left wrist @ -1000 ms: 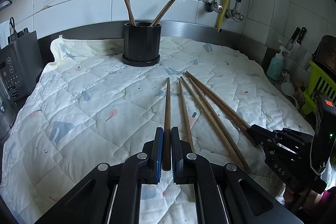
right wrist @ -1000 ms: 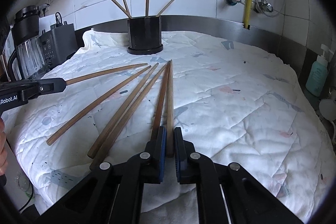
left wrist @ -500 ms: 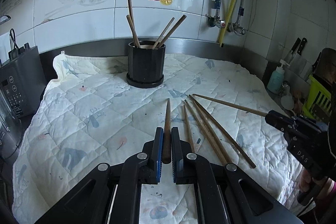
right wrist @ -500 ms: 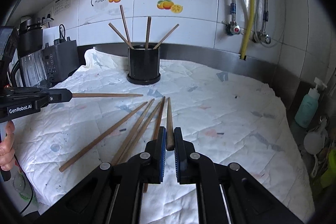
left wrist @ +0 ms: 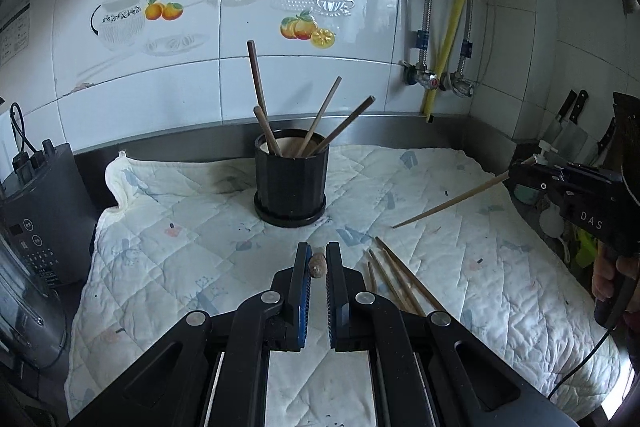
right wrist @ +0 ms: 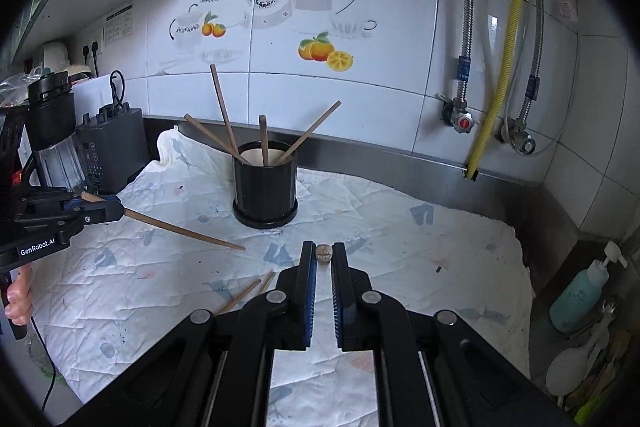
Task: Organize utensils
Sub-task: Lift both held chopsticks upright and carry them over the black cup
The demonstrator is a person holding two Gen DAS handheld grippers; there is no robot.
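White wall tiles printed with teapots and oranges back a counter covered by a quilted cloth (left wrist: 168, 267).

Each gripper is clamped on one chopstick, lifted clear of the cloth. In the left wrist view the left gripper (left wrist: 318, 265) pinches its chopstick (left wrist: 317, 265) near the fingertips, seen end-on between the blue pads. In the right wrist view the right gripper (right wrist: 323, 254) grips its own chopstick (right wrist: 323, 253) the same way; from the left view that stick slants out of the jaws with its tip down toward the cloth.

A black cup (left wrist: 291, 183) stands upright on the cloth near the wall, with four chopsticks leaning out of it in different directions. A few loose chopsticks (left wrist: 394, 279) lie on the cloth, just right of the left gripper's fingers.

Both grippers point slightly downward toward the cup. A person's hand (right wrist: 18, 291) grasps the left gripper's handle at the edge of the right wrist view.
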